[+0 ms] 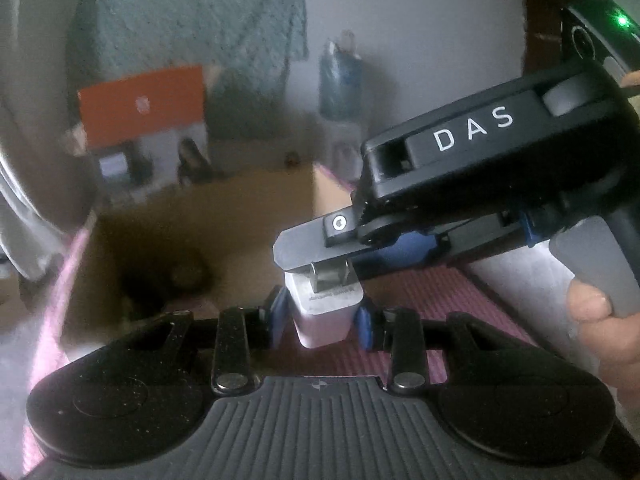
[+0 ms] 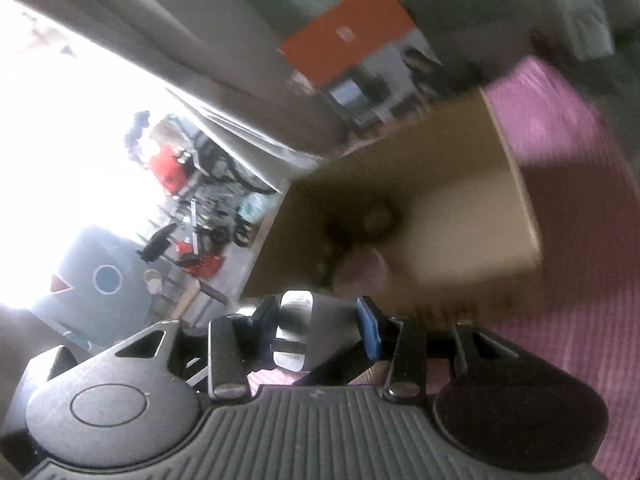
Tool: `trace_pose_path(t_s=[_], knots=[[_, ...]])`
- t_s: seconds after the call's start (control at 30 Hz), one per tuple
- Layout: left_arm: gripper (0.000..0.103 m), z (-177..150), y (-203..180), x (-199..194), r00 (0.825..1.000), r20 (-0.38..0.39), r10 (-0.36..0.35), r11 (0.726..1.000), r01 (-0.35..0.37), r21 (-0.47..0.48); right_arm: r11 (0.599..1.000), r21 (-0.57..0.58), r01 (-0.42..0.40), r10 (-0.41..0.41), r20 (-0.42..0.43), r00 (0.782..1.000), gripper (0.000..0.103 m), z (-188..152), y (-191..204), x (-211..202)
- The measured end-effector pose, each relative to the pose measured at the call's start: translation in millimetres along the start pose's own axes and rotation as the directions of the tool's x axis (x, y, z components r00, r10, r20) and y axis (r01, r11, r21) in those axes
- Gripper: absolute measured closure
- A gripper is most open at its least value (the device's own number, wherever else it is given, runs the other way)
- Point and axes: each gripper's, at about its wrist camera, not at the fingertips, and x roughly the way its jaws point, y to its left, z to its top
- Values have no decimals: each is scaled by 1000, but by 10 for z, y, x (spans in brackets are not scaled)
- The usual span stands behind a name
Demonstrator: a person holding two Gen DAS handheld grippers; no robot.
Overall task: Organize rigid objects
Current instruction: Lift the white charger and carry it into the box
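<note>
- Left gripper (image 1: 322, 322) clenched on a white charger (image 1: 320, 316), its blue pads pressed on both sides, prongs up
- Right gripper (image 2: 316, 330) grips a silvery object (image 2: 320, 320) between its blue pads; what it is I cannot tell
- Both are held above the pink mat (image 1: 420, 292), on the near side of the open cardboard box (image 1: 224, 216)
- An orange-topped carton (image 1: 148, 120) stands behind the box
- A hand (image 1: 600, 320) holds the right gripper's handle

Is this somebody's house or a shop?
Probably a room in someone's home. A pink ribbed mat covers the surface, with an open brown cardboard box on it. An orange-topped product box stands by the wall, and a teal knitted cloth hangs behind.
</note>
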Motion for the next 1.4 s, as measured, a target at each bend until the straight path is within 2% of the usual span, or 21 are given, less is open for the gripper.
trace_pose_path(t_s=[0.17,0.33,0.5,0.6,0.9,1.03,1.2,1.33,1.4], knots=[[69,404,245,357,1000,-16,27,997,-28,-70,998,-65,3,-5,-24,1000,57,593,81,296],[69,622,527,907,992,-128,8,985,-30,-170,998,-53,42,-47,-108,993,57,1041,-107,783],[69,673,730,1521,963,-268,-20,966,-51,-253,997,-14,75,-77,-211,974,57,1329,-472,1294],[70,677,804,1750,946,-323,-22,959,-71,-273,996,6,86,-82,-252,964,57,1436,-643,1503],[71,617,842,2108,906,-423,19,952,-146,-269,994,6,112,-105,-317,943,57,1509,-912,1893],[76,654,882,2200,900,-437,-5,952,-130,-278,994,16,106,-95,-331,939,57,1513,-984,2036],[75,697,876,2228,902,-432,15,949,-149,-277,996,21,90,-78,-317,945,57,1529,-983,2035],[67,738,874,2111,913,-408,18,945,-150,-292,997,27,73,-62,-291,955,57,1554,-940,1917],[57,759,865,2028,919,-392,30,945,-154,-290,997,32,67,-56,-275,960,57,1561,-910,1833]])
